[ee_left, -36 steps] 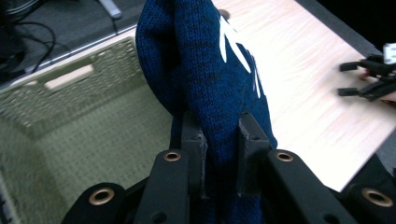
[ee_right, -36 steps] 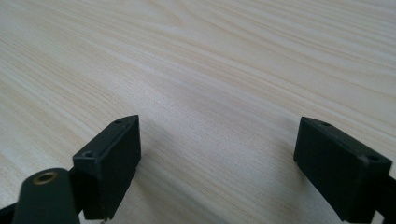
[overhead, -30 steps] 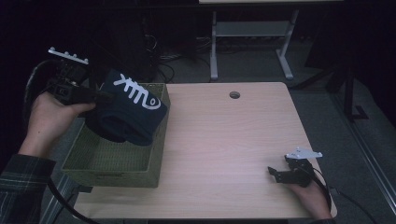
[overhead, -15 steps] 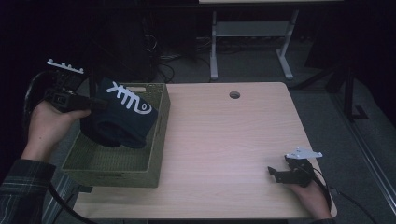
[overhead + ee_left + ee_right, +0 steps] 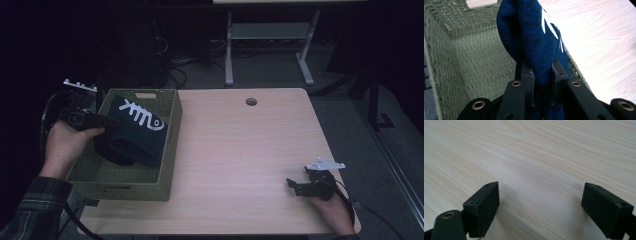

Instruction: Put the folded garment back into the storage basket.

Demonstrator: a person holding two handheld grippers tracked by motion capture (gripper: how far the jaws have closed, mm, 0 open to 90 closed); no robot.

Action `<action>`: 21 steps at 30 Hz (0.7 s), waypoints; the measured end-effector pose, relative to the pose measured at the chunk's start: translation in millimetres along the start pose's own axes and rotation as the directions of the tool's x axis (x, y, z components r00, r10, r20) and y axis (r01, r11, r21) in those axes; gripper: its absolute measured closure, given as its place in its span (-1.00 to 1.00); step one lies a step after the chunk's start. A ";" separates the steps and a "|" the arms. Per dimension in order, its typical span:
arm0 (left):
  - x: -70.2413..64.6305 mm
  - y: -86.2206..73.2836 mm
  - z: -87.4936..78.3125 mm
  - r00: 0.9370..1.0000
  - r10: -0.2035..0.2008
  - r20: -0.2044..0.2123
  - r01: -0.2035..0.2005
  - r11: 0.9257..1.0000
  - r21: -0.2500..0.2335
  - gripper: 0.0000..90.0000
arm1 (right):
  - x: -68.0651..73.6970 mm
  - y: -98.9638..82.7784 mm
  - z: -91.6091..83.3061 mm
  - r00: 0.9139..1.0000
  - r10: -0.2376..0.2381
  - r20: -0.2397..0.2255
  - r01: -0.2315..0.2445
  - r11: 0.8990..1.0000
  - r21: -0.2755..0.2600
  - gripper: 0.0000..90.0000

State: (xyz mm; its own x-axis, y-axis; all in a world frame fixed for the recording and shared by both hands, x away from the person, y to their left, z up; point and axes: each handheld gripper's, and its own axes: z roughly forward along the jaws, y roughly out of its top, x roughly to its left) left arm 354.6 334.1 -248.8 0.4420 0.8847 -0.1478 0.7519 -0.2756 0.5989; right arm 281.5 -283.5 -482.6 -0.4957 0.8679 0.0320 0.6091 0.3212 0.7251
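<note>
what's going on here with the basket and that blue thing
A person is putting a dark blue knitted garment into a green woven basket at the table's left side. The left gripper is clamped on the fabric, inside the basket. The right gripper rests open and empty on the table's near right corner.

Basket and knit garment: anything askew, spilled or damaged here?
Nothing stands out. The dark blue knit garment hangs bunched from the left gripper inside the green woven basket, which sits squarely on the table. The right gripper rests open on bare wood.
</note>
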 end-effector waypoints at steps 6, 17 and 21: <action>4.4 -5.6 8.9 1.000 -0.015 0.005 0.015 1.000 0.011 0.70 | 0.0 0.0 0.0 1.000 0.000 0.000 0.000 1.000 0.000 -0.68; 12.4 -11.8 30.8 0.999 -0.026 0.045 0.025 0.999 0.025 0.70 | 0.0 0.0 0.0 1.000 0.000 0.000 0.000 1.000 0.001 -0.68; 20.0 -14.8 41.2 0.997 -0.033 0.062 0.031 0.999 0.035 0.70 | 0.0 0.0 0.0 1.000 0.000 0.000 0.000 1.000 0.001 -0.68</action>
State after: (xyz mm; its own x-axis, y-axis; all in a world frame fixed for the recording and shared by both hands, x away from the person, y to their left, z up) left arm 372.5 340.4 -293.0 0.4464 0.8682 -0.2165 0.7821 -0.2611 0.5658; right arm 281.5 -283.5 -482.6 -0.4956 0.8680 0.0319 0.6096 0.3214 0.7246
